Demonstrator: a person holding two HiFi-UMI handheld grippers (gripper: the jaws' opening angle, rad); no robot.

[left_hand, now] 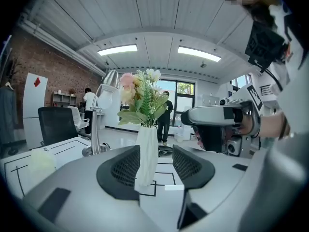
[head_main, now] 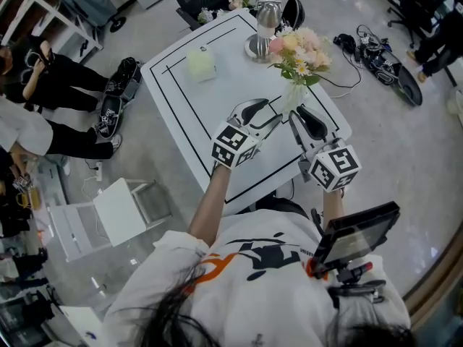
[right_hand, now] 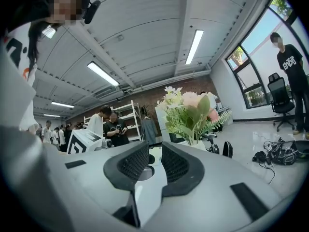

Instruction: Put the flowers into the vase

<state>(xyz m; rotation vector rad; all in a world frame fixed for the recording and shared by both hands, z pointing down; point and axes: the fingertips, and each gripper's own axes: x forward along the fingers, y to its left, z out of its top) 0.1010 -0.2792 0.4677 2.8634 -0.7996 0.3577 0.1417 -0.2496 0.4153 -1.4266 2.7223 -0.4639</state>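
On my feed the vase (left_hand: 147, 153) looks matt white with a ribbed, twisted skin, and the surface (head_main: 184, 103) is smooth, glossy white. The left hand-held gripper (left_hand: 163, 170) has a matt grey plastic shell with black, finely dimpled pads (left_hand: 123, 170). The desk lamp (head_main: 265, 22) at upper centre is polished metal.

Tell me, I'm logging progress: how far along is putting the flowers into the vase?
Done, it seems: the flowers stand in the white vase on the table. In hand: nothing; the left tool and right tool sit either side of the vase, jaws apart, empty. Left: probably just drawing back, unless the blooms by the far table edge also belong in it.
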